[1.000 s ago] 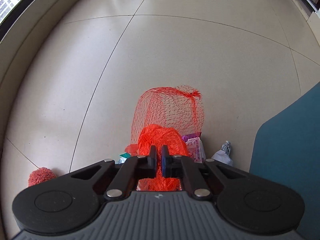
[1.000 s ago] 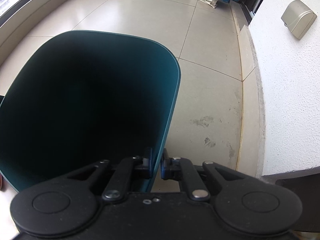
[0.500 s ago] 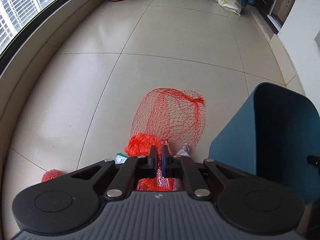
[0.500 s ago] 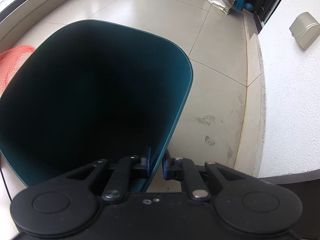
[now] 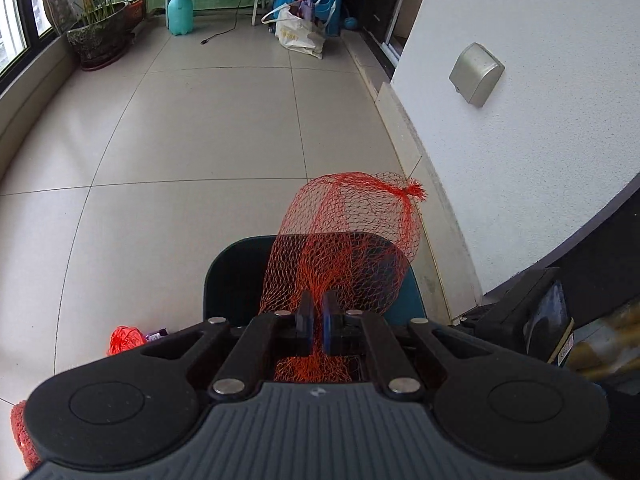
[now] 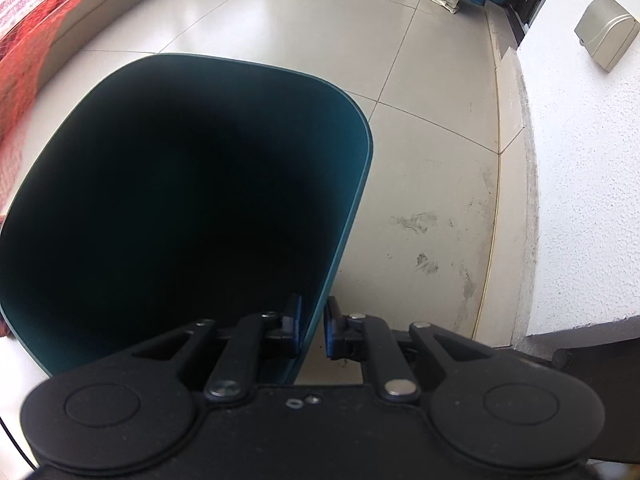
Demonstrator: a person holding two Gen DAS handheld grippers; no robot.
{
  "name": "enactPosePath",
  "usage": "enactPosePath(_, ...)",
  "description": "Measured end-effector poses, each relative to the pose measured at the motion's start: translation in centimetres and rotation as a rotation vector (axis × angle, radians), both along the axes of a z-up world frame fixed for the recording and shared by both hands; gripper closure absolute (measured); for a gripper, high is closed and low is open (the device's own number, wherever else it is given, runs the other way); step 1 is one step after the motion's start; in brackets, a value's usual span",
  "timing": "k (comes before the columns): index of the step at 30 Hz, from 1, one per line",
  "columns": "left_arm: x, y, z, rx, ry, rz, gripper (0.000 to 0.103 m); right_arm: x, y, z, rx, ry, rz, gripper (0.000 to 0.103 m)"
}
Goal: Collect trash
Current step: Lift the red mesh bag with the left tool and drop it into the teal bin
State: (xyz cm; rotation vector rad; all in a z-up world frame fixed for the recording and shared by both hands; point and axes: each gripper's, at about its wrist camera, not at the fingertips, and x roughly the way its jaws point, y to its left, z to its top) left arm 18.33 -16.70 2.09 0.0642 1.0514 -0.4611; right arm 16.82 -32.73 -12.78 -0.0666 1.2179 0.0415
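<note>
Two grippers are working at once here. My left gripper [image 5: 316, 322] has its fingers [image 5: 305, 320] clenched on a red mesh bag [image 5: 348, 240], the netting bunched between them and ballooning out ahead, knotted at its far tip. From my left camera the bag hangs in front of the open teal bin [image 5: 236, 276], its lower part overlapping the bin's mouth; I cannot tell whether any of it is already inside. My right gripper [image 6: 312, 328] is grasping the bin [image 6: 344, 216] by its rim, one finger inside the wall and the other outside, the thin edge pinched between them. In the right camera the mesh bag [image 6: 24, 44] shows as a red blur at the upper left, beyond the bin's rim. On the tiled floor [image 5: 192, 152] to the left of the bin lie a crumpled red wad [image 5: 125, 338] and a small purple wrapper [image 5: 158, 335] just beside it. The white wall [image 5: 520, 120] runs along the right
</note>
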Motion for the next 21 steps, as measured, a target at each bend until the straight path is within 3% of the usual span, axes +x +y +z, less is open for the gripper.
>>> enactPosePath(7,2.5,-5.1,-8.6,0.136,0.134,0.001,0.099,0.1,-1.3,-0.1,0.039,-0.004,-0.015,0.092)
enactPosePath(12,3.5,-6.7,-12.7,0.240,0.177,0.007,0.099,0.0,-1.9,-0.2,0.045,-0.004,-0.019,0.093)
enactPosePath(15,3.5,-7.2,-15.5,0.302,0.269,-0.017,0.099,-0.4,-1.6,-0.5,0.041,-0.007,-0.012,0.093)
enactPosePath(19,2.8,-7.4,-16.9,0.331,0.320,-0.057,0.099,-0.6,-1.6,-0.7,0.058,-0.006,-0.016,0.092)
enactPosePath(21,2.4,-7.1,-16.7,0.319,0.304,-0.066,0.098,-0.7,-1.7,-0.7,0.060,-0.007,-0.013,0.092)
